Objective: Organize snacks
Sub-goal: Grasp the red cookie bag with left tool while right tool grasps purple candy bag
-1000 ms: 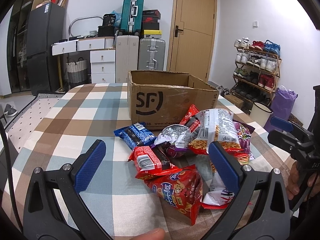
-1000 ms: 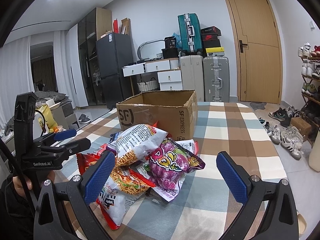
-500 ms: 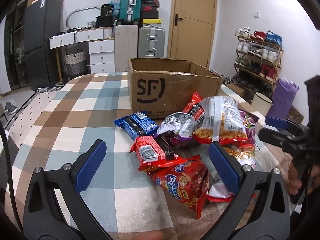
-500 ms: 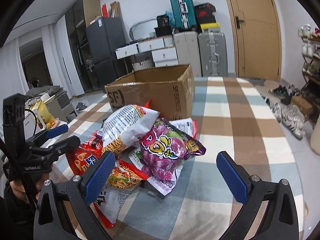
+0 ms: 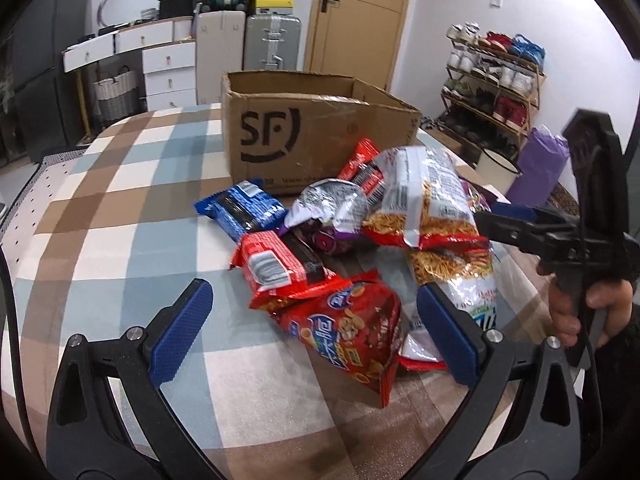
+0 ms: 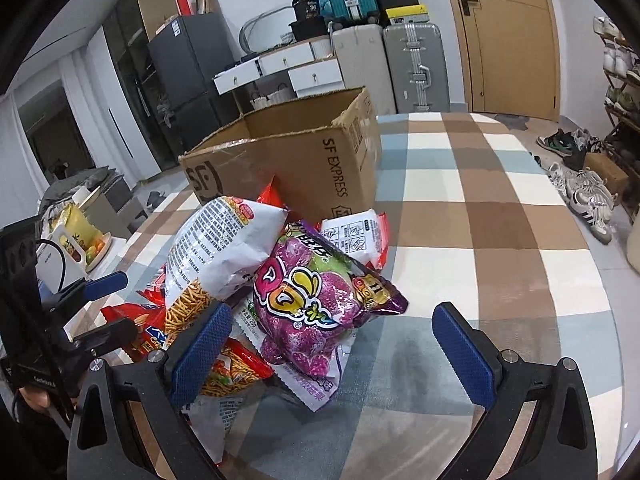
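Checked tablecloth point(image 5: 120, 216) in blue, brown and cream, spread over the table. Behind it: wooden door point(image 5: 356, 20), grey suitcases point(image 5: 272, 44), white drawers point(image 5: 168, 68), shoe rack point(image 5: 496, 76) to the right.

Open cardboard box point(image 5: 304, 140) at the far middle of the cloth, marked SF on its near face. Inside not visible from either view.

Heap of snacks just in front of the box, none inside it as far as can be seen. Blue packet point(image 5: 240, 212) on the left edge of the heap. Red biscuit pack point(image 5: 280, 268) lying across the nearer red cracker bag point(image 5: 352, 332). Silver-and-purple bag point(image 5: 332, 216) in the middle, touching a red pack that leans on the box. White noodle-snack bag point(image 5: 424, 196) on top toward the right, over more bags of the same kind. From the right wrist view, purple candy bag point(image 6: 316, 296) on the near side of the heap, resting against the white bag.

Left gripper point(image 5: 316, 332) spread wide, holding nothing, low over the cloth with the red cracker bag between its blue fingers point(image 5: 180, 332) but not touching them.

Right gripper point(image 6: 336, 348) also spread wide and empty, purple candy bag lying between its fingers, the left one close to the noodle bags.
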Demonstrator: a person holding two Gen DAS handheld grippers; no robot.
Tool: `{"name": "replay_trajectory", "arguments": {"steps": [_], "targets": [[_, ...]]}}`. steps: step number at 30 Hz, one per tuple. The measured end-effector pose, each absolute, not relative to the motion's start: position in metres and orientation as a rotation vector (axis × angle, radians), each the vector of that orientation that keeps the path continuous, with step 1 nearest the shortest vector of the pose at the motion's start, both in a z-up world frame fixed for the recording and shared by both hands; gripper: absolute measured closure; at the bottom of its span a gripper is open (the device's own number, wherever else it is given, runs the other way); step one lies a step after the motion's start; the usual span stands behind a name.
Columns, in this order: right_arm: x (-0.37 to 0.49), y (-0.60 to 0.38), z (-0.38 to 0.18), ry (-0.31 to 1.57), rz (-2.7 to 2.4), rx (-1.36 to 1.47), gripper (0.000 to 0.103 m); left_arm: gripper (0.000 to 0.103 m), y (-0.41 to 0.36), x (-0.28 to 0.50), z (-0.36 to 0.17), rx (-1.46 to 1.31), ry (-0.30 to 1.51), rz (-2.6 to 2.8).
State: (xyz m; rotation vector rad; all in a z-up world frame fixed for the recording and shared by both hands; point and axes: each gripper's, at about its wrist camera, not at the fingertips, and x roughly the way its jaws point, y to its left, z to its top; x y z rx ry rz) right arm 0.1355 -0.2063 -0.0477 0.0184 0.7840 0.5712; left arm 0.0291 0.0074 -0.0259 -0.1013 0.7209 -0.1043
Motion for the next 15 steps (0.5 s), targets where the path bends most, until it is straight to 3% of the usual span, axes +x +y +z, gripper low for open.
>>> {"name": "replay_trajectory", "arguments": {"steps": [3, 9, 12, 15], "targets": [[0.140, -0.200, -0.051, 0.794, 0.574, 0.015, 0.002, 0.011, 0.002, 0.030, -0.030, -0.085, 0.749, -0.135], [0.146, -0.187, -0.057, 0.821, 0.600, 0.005, 0.018, 0.030, -0.009, 0.032, -0.040, -0.072, 0.799, -0.191], [0.147, -0.185, -0.058, 0.824, 0.607, 0.005, 0.022, 0.030, -0.012, 0.037, -0.046, -0.074, 0.830, -0.180], [0.146, -0.185, -0.060, 0.832, 0.607, 0.003, 0.034, 0.036, -0.013, 0.038, -0.047, -0.075, 0.840, -0.181]]}}
